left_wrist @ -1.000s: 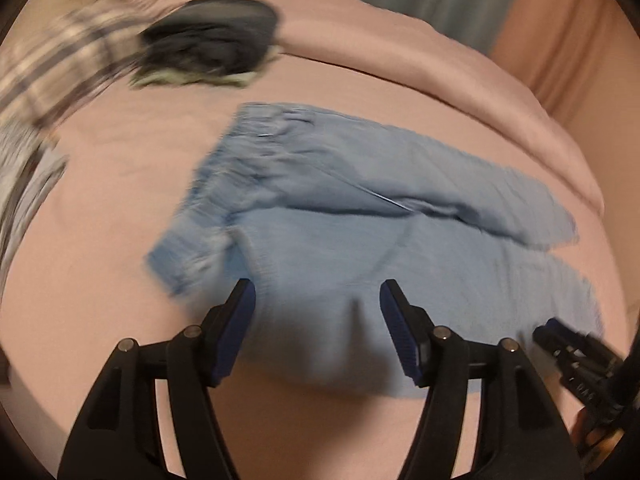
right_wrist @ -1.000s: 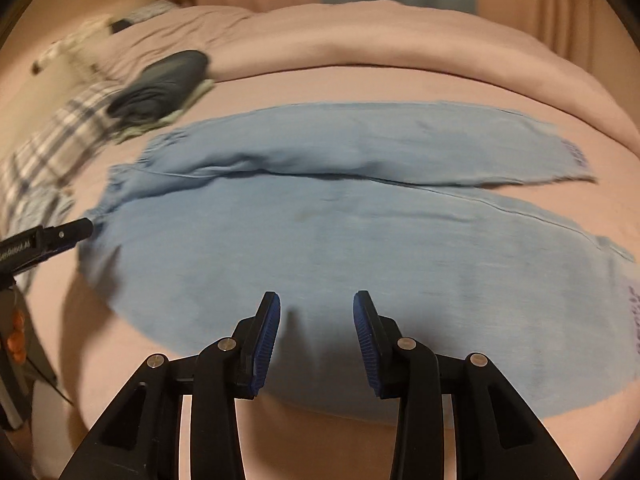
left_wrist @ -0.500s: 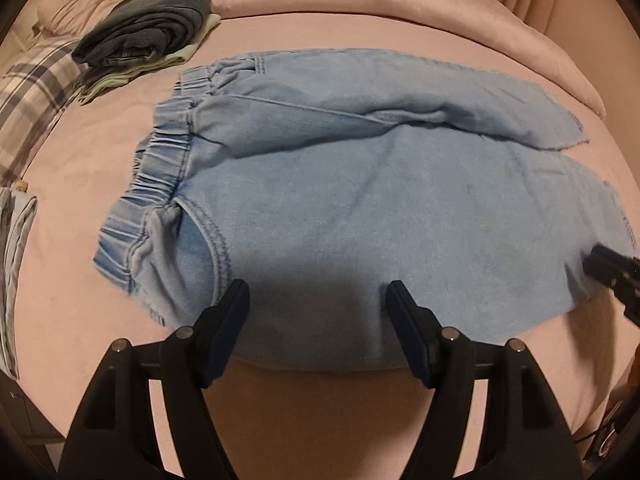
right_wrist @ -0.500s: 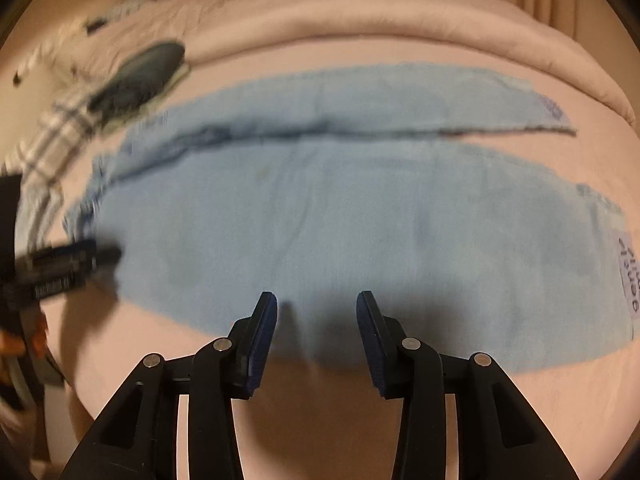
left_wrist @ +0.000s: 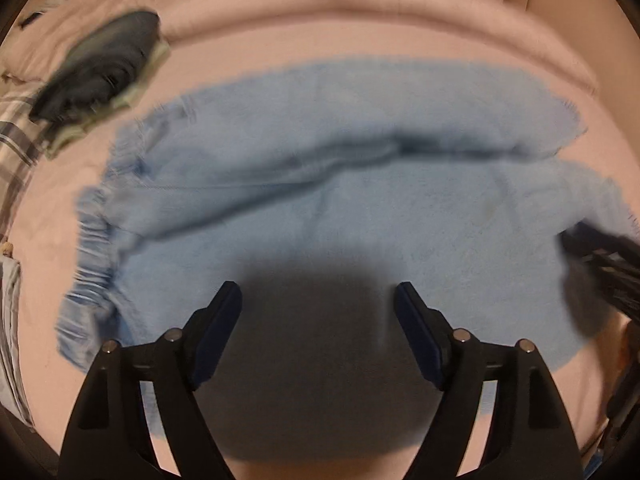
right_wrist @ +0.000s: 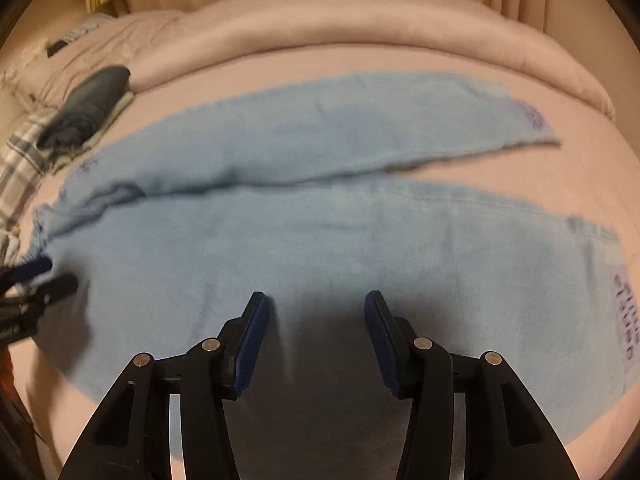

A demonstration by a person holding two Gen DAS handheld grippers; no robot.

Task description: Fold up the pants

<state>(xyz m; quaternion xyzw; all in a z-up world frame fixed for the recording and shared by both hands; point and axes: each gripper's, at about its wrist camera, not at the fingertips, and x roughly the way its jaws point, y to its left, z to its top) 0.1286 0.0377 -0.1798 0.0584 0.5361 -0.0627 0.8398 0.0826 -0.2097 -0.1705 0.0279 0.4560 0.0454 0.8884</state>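
Left tool (left_wrist: pixel 318 298), black-armed with blue pads, hangs over the near edge of the light blue denim pants (left_wrist: pixel 360 216), jaws spreading apart and nothing pinched between them, just its dark shadow on the cloth below. Over in the right wrist view, the right tool (right_wrist: pixel 316 306) is widening too, pads clear of the fabric and nothing between them, poised above the nearer leg at lower centre.

Those pants lie flat across the pink bed (right_wrist: pixel 580 152), filling the middle of both frames: elastic waistband (left_wrist: pixel 90 264) bunched at the left, two legs running off to the right, the far leg a little apart from the near one. On the near leg's cuff at the right edge of the right view there's a pale patch with dark lettering (right_wrist: pixel 626 316), too blurred to read.

Upper left of both frames: a folded stack of dark blue clothes (left_wrist: pixel 100 72) on the bed, well apart from the pants, with a plaid cloth (right_wrist: pixel 20 164) beside it at the left edge. A rolled pink duvet (right_wrist: pixel 360 28) runs along the top. Each tool's tips poke into the other's view, at the side.
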